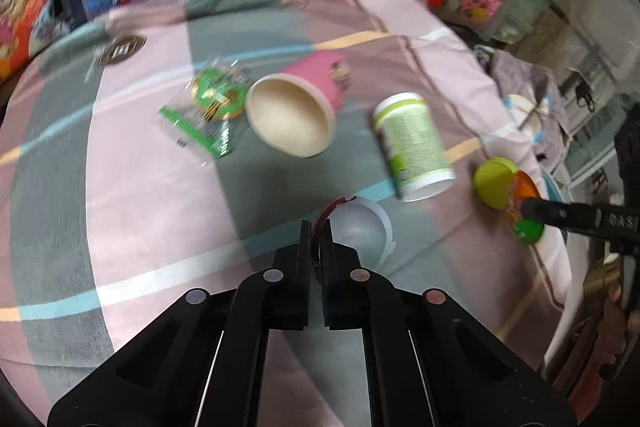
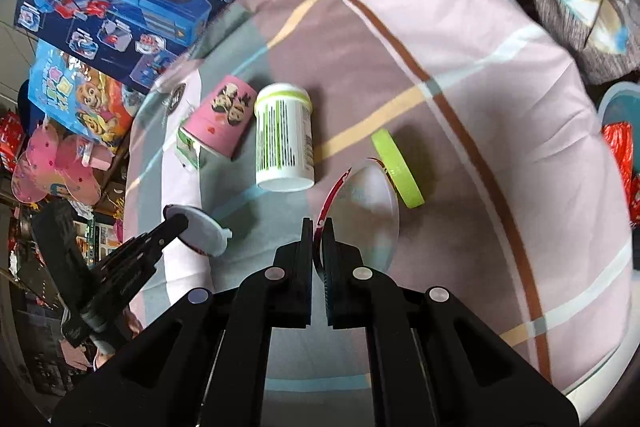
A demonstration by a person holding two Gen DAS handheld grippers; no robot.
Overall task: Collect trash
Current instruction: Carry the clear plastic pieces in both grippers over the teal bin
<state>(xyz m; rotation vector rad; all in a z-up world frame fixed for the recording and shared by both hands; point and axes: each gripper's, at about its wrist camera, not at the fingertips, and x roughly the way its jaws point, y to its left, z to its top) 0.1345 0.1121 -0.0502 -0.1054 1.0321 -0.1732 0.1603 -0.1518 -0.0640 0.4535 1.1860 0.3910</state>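
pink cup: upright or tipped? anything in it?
Tipped. The pink cup lies on its side on the cloth, mouth toward the left wrist camera; the visible interior looks empty.

Wrapper (image 1: 208,107) left of cup (image 1: 296,107); canister (image 1: 412,143) right of cup; lid (image 1: 494,183) right of canister; all on cloth (image 1: 140,195).

Right gripper (image 2: 318,227) clamped on clear lid (image 2: 370,211), beside lime cap (image 2: 396,167)
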